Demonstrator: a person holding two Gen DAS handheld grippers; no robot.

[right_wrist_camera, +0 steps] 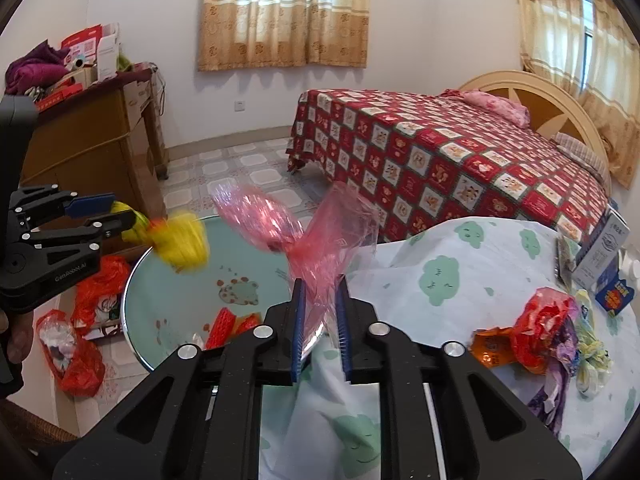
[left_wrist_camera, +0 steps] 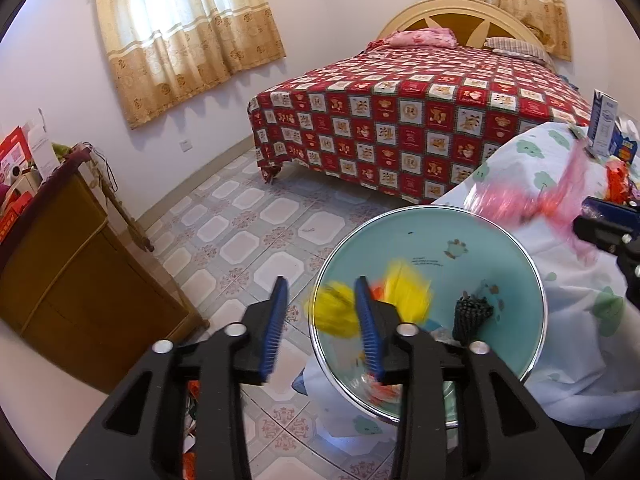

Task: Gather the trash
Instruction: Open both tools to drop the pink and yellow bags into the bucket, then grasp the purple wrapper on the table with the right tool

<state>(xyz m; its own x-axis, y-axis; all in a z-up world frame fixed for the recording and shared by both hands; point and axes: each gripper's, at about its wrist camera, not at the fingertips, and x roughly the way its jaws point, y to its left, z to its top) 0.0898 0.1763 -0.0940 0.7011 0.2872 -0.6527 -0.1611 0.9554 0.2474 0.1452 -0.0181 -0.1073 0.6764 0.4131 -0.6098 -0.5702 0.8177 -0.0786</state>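
Note:
A teal round basin (left_wrist_camera: 480,240) (right_wrist_camera: 240,248) stands beside a table with a cloud-print cloth. A blurred yellow wrapper (left_wrist_camera: 360,304) (right_wrist_camera: 180,240) is in the air over the basin's rim, just past my left gripper (left_wrist_camera: 322,308) (right_wrist_camera: 116,212), whose jaws stand apart and empty. My right gripper (right_wrist_camera: 320,308) is shut on a pink plastic bag (right_wrist_camera: 320,240) (left_wrist_camera: 520,196), held above the basin's edge. Red wrappers (right_wrist_camera: 228,320) and a black mesh piece (left_wrist_camera: 472,312) lie in the basin. More trash (right_wrist_camera: 540,328) lies on the tablecloth (right_wrist_camera: 460,280).
A milk carton (right_wrist_camera: 604,248) and a blue box (right_wrist_camera: 616,292) stand at the table's far right. Red bags (right_wrist_camera: 76,360) lie on the tiled floor at left. A wooden cabinet (left_wrist_camera: 80,280) is at left, a red-quilted bed (left_wrist_camera: 420,120) behind.

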